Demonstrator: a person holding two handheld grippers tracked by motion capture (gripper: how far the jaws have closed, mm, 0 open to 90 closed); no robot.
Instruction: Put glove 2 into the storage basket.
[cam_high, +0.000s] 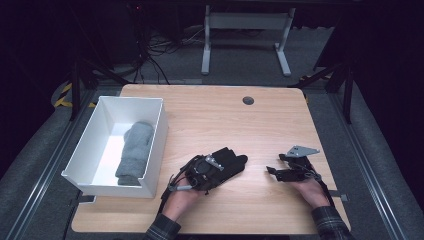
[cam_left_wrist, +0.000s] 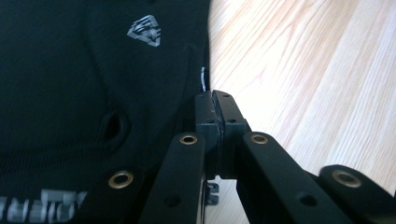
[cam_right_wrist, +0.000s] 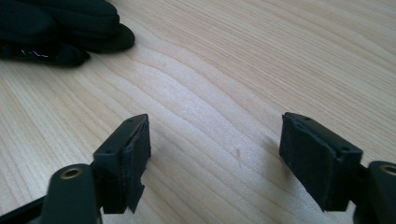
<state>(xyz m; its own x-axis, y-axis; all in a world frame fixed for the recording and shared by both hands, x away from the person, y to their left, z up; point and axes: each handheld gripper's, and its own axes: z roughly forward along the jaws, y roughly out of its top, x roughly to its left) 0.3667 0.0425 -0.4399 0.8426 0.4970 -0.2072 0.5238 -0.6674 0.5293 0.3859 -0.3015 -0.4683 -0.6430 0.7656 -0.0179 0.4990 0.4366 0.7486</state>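
Glove-packing looks under way: left gripper (cam_left_wrist: 217, 108), jaws pinched on the black glove's (cam_high: 226, 161) edge mid-table, should carry it to the white bin (cam_high: 155, 145), while right gripper (cam_right_wrist: 215, 156) gapes empty.

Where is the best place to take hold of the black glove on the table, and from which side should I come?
Probably the fingertip end of the black glove, reached from the right by the open right hand-held gripper: the fingers lie flat there, pointing toward it, clear of the left hand-held gripper.
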